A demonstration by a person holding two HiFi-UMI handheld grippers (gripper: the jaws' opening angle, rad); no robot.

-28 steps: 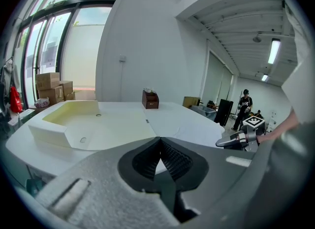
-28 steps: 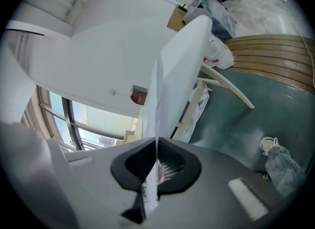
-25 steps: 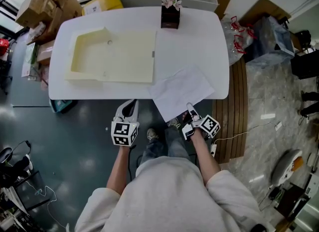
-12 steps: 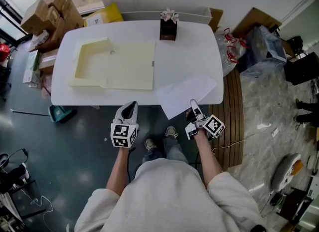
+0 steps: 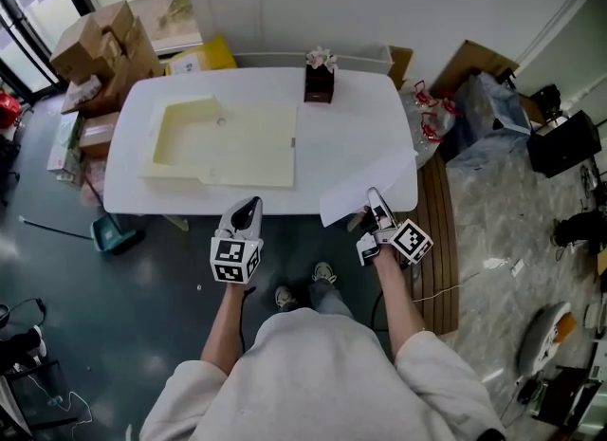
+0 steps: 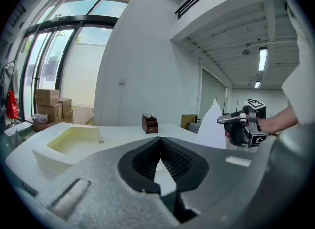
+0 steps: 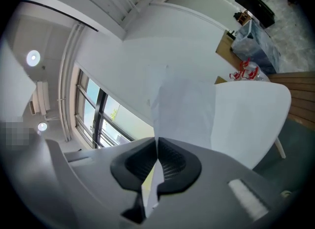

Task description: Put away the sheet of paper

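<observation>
The white sheet of paper (image 5: 347,200) hangs off the front right corner of the white table (image 5: 360,117), lifted at its near edge. My right gripper (image 5: 374,194) is shut on that edge; in the right gripper view the sheet (image 7: 184,110) rises straight up from between the closed jaws (image 7: 156,142). My left gripper (image 5: 248,204) hovers in front of the table's near edge, shut with nothing in it (image 6: 160,139). An open cream file box (image 5: 228,140) lies on the table's left half. The left gripper view shows the sheet (image 6: 212,127) standing beside the right gripper (image 6: 222,119).
A small brown box with flowers (image 5: 320,83) stands at the table's far edge. Cardboard boxes (image 5: 100,45) are stacked at the far left, bags (image 5: 474,107) and a wooden platform (image 5: 441,240) lie to the right. A person's legs and shoes are below me.
My right gripper has drawn the sheet to the right and lifted it off the tabletop. The table now looks farther away. The left gripper stays shut near the front edge.
</observation>
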